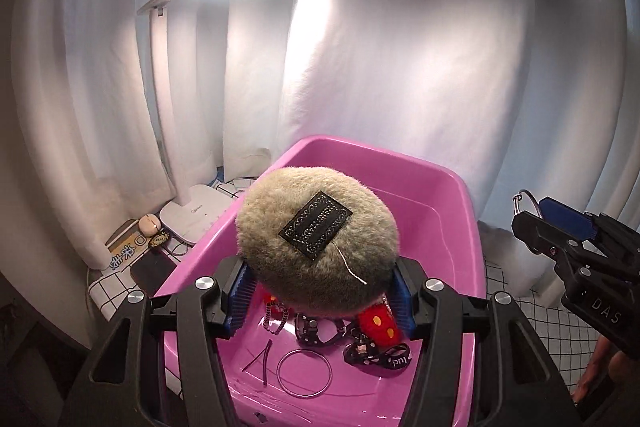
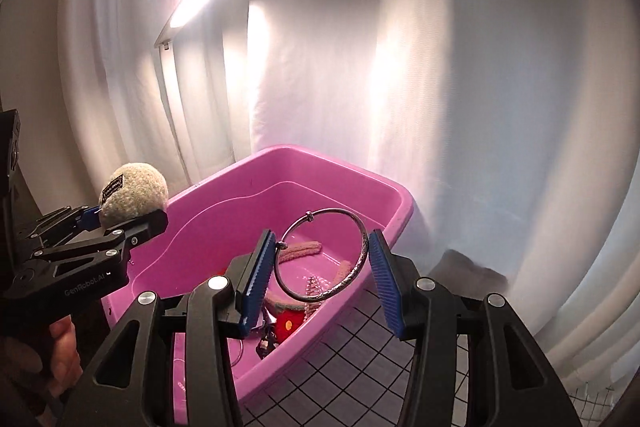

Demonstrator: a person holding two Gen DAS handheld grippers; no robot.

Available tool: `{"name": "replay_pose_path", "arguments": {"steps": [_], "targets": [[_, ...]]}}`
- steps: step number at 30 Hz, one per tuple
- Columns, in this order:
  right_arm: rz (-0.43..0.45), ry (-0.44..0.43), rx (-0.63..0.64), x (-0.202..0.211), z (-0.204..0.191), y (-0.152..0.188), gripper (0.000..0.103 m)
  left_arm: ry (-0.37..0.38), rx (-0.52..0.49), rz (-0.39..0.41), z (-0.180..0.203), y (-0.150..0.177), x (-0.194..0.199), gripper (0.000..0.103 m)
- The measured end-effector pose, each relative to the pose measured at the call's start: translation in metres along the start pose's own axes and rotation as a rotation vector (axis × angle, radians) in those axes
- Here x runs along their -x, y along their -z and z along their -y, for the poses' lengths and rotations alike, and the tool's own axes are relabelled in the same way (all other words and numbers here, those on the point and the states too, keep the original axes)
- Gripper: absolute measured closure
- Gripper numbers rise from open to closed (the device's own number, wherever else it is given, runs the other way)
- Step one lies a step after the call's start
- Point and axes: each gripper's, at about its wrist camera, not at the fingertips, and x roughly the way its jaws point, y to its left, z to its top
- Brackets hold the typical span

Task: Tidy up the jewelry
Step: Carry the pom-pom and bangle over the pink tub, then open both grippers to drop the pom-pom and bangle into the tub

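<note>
The left gripper [image 1: 320,291] is clamped on a furry beige pom [image 1: 316,239], its blue pads [image 1: 238,301] pressing both sides; a black patch [image 1: 316,225] is sewn on top. The pom hangs above the near end of a pink bin [image 1: 456,203]. On the bin floor under it lie a thin ring [image 1: 305,373], a red piece with yellow dots [image 1: 378,323], a black dotted strap [image 1: 376,353] and a dark chain tangle [image 1: 316,327], close together; exactly which pieces touch is hard to make out behind the pom.

The right gripper [image 2: 320,277] holds a metal bangle [image 2: 324,255] upright between its pads [image 2: 384,279], pinched across its width, above the bin's near right corner [image 2: 404,203]. Farther back on the floor lies a pink knitted band [image 2: 300,251].

A lit desk lamp [image 1: 192,215] stands left of the bin before a white curtain [image 1: 400,67], on a grid-patterned cloth [image 2: 340,367], with a small earbud case [image 1: 149,223] beside its base.
</note>
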Motion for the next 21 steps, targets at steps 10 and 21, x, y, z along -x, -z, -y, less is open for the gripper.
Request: {"name": "replay_pose_path", "arguments": {"steps": [10, 21], "targets": [[-0.094, -0.060, 0.068, -0.057, -0.041, -0.009, 0.056, -0.055, 0.045, -0.053, -0.032, 0.009, -0.028, 0.048], [-0.196, -0.026, 0.057, -0.095, -0.043, -0.001, 0.056, -0.061, 0.038, -0.117, -0.032, 0.014, -0.047, 0.042]]}}
